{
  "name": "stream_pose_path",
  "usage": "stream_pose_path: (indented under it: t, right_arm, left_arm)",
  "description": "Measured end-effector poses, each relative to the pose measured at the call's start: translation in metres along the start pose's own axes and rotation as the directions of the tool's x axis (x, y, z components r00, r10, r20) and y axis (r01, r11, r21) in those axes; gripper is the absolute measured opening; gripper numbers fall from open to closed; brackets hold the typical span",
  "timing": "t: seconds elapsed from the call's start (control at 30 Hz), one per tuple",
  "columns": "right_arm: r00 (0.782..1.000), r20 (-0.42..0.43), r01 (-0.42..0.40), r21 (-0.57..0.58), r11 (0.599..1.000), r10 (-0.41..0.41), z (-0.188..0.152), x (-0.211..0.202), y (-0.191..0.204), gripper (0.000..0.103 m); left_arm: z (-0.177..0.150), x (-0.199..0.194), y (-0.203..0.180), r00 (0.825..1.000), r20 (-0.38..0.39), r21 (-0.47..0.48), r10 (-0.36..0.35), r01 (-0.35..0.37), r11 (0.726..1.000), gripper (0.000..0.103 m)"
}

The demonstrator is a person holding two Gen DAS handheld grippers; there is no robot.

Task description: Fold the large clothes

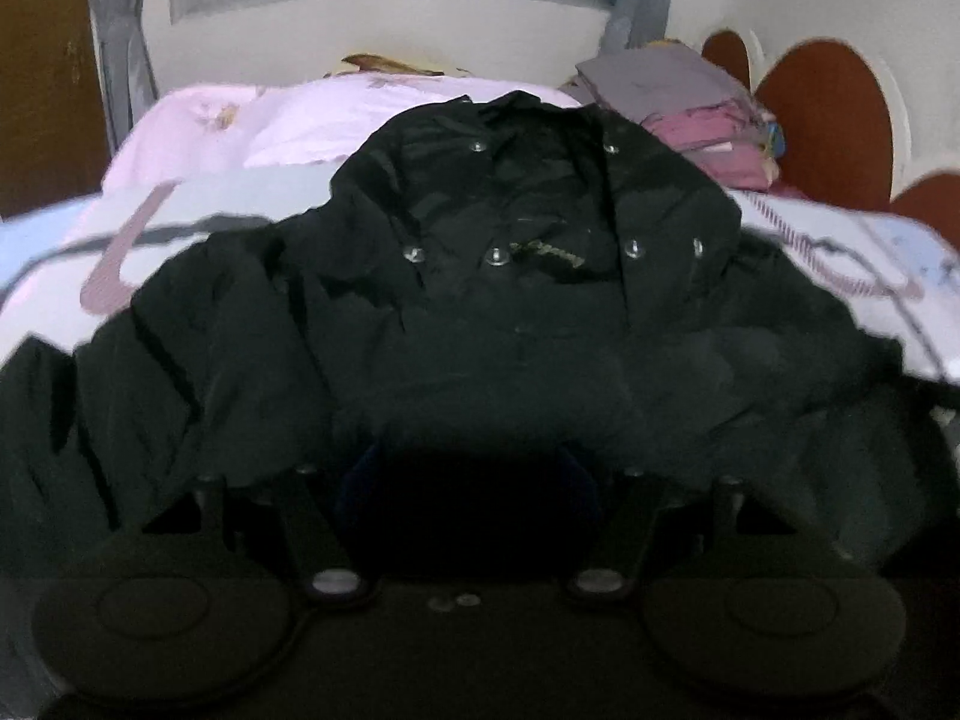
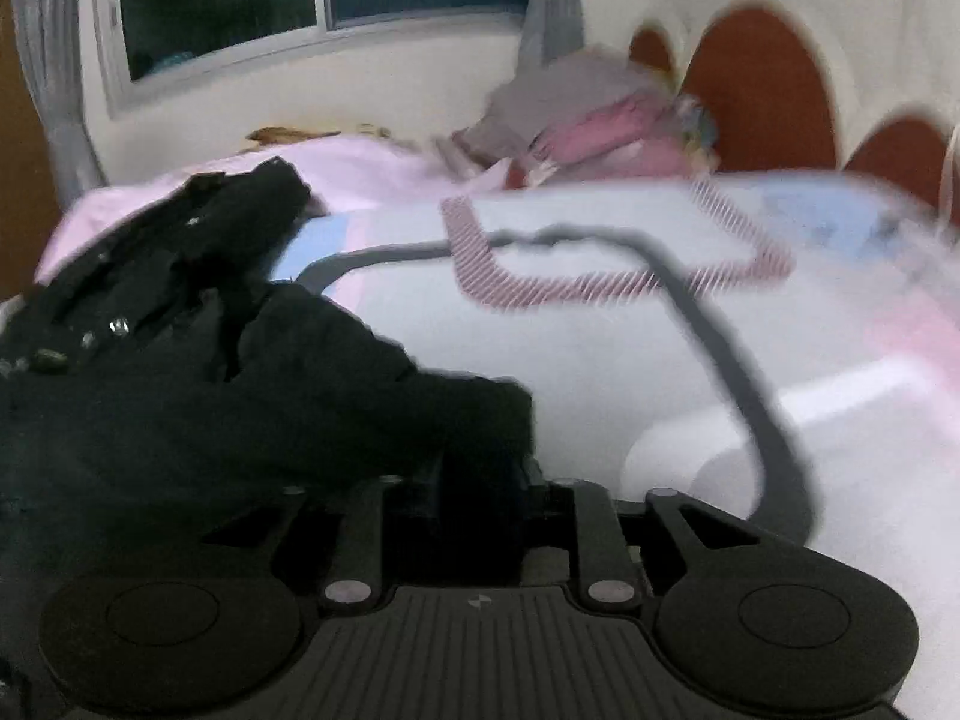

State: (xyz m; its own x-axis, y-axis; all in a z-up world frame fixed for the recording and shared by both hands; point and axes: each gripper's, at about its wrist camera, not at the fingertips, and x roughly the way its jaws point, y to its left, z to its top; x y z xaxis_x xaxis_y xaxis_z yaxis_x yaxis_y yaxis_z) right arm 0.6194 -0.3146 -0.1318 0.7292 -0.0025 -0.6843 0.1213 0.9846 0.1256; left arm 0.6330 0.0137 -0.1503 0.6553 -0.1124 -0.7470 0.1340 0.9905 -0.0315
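Observation:
A large black jacket [image 1: 510, 300] with metal snap buttons lies spread on the bed, collar toward the window. My left gripper [image 1: 468, 480] sits low at the jacket's near hem; its fingers are buried in the dark cloth, so I cannot make out how they stand. In the right wrist view the jacket [image 2: 240, 396] fills the left side, one black sleeve end reaching to my right gripper [image 2: 480, 468]. The right jaws look closed on that sleeve end, with black cloth bunched between them.
The bed cover [image 2: 600, 360] is white with pink, blue and grey patterns. A stack of folded grey and pink clothes [image 1: 696, 114] sits at the far right by the red-and-white headboard [image 1: 828, 120]. A window and grey curtains are behind the bed.

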Motion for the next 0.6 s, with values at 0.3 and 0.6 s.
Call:
stream_pose_path:
  t: [0.3, 0.6]
  right_arm:
    - [0.996, -0.031, -0.090, -0.088, 0.992, 0.088, -0.036, -0.071, 0.033, 0.022]
    - [0.999, -0.037, 0.031, -0.087, 0.996, -0.034, -0.043, -0.078, 0.053, 0.023]
  left_arm:
    - [-0.020, -0.045, -0.015, 0.999, 0.038, 0.021, 0.031, -0.032, 0.999, 0.070]
    - [-0.022, -0.037, -0.016, 0.999, -0.005, 0.076, 0.050, -0.050, 0.996, 0.071]
